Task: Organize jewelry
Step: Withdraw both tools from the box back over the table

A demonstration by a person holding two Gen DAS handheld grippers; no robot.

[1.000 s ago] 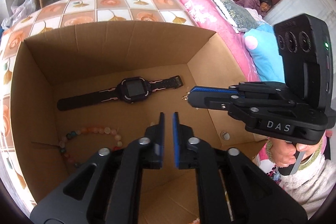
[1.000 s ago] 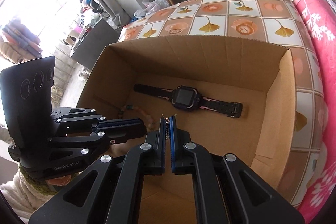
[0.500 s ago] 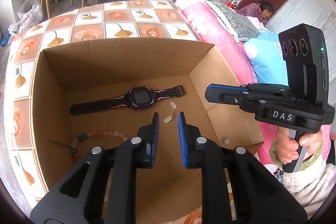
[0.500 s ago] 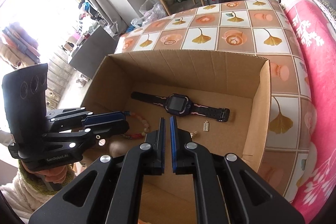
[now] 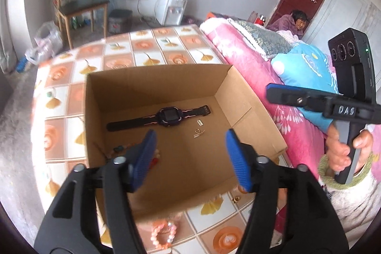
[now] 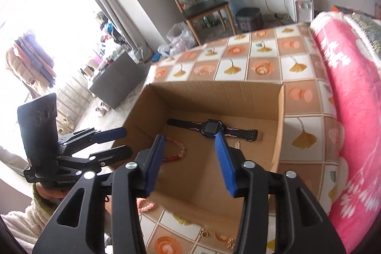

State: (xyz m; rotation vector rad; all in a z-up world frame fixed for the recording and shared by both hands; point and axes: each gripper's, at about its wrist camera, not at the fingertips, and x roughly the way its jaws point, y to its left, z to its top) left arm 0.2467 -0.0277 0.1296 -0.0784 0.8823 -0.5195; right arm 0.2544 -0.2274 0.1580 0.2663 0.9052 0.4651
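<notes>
Left gripper [image 5: 190, 154] and right gripper [image 6: 190, 158] both spread, just been opening, nothing between the blue pads, poised above the open box [image 5: 152, 80]. Only in the left view: two small gold earrings [image 5: 198, 127] on the box floor near the watch [image 5: 166, 116], plus a pink bracelet [image 5: 164, 233] outside on the tablecloth [image 5: 147, 54]. Only in the right view: a bead bracelet [image 6: 177, 149] lying plain left of the dark watch, straps flat, and gold pieces [image 6: 228, 241], too small to identify, outside the near wall.

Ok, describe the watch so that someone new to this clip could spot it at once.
Start at the open cardboard box on the tiled tablecloth. On its floor, near the back wall, the watch lies flat with its strap stretched out. It is the only black thing in there: the bead bracelet is colourful, the earrings tiny and golden.
</notes>
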